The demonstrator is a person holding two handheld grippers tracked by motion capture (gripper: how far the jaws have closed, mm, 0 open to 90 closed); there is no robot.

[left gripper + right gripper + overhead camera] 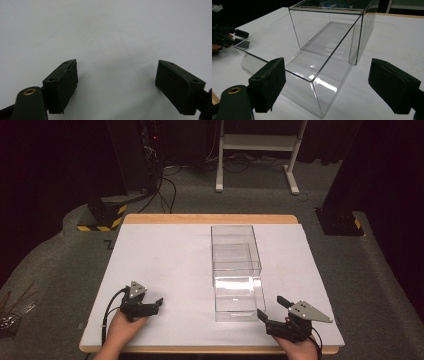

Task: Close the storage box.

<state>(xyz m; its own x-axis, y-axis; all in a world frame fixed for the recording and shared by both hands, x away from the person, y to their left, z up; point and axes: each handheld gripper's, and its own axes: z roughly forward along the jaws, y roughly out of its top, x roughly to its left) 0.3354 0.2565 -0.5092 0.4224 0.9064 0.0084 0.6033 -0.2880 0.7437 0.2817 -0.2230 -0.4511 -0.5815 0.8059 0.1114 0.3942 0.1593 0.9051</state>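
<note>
A clear plastic box (235, 245) stands in the middle of the white table, and its clear drawer (239, 300) is slid out toward the near edge. The drawer (287, 67) looks empty. My right gripper (271, 308) rests near the table's front edge, just right of the drawer's front corner, open with nothing between its jaws. In the right gripper view, my right gripper (327, 61) points at the drawer's near corner and the box (329, 30) behind it. My left gripper (156, 306) is open at the front left, over bare table, apart from the box. My left gripper (117, 62) holds nothing.
The white table top (165, 260) has a wooden edge at the back. Beyond it are a dark floor, cables, a white stand's legs (255, 150) and black posts with yellow-black bases (102, 217). The other hand's gripper (232, 37) shows at the far left.
</note>
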